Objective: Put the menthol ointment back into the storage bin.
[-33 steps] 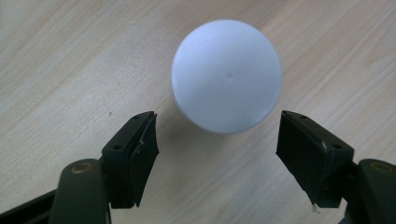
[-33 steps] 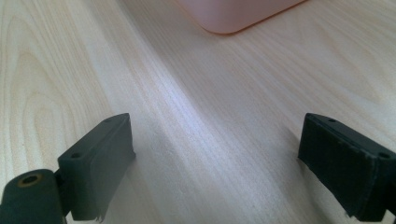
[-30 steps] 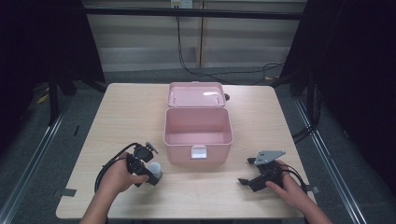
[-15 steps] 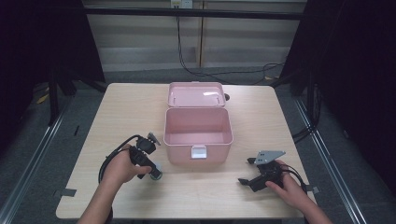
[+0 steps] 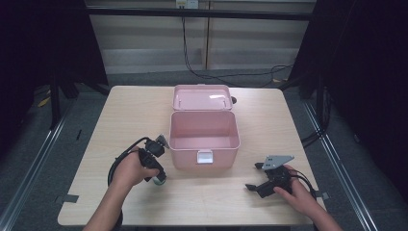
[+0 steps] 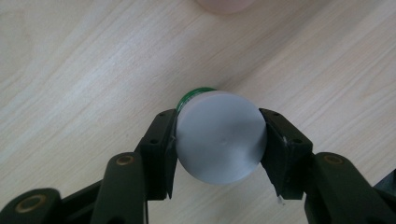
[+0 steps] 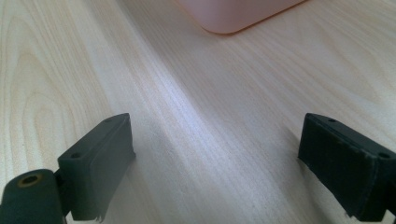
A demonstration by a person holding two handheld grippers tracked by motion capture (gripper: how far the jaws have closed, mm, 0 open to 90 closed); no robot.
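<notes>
In the left gripper view, my left gripper [image 6: 219,122] is shut on a small green container with a round white cap [image 6: 219,140], both pads pressed against the cap's sides. The high view shows that container [image 5: 159,180] low over the table, just left of the front of the open pink box [image 5: 221,156], and my left gripper [image 5: 157,177] points down at it. The box's lid [image 5: 202,97] lies folded back behind it. My right gripper [image 5: 253,176] rests on the table right of the box. The right gripper [image 7: 217,125] is open over bare wood.
The light wooden table [image 5: 120,110] has free room on both sides of the box. A corner of the pink box [image 7: 238,14] lies ahead of the right jaws. Cables trail from both grippers. Dark floor and metal rails surround the table.
My left hand has turned its gripper from pointing sideways to pointing down, keeping the capped container in its jaws and edging toward the box. The right gripper has not moved.
</notes>
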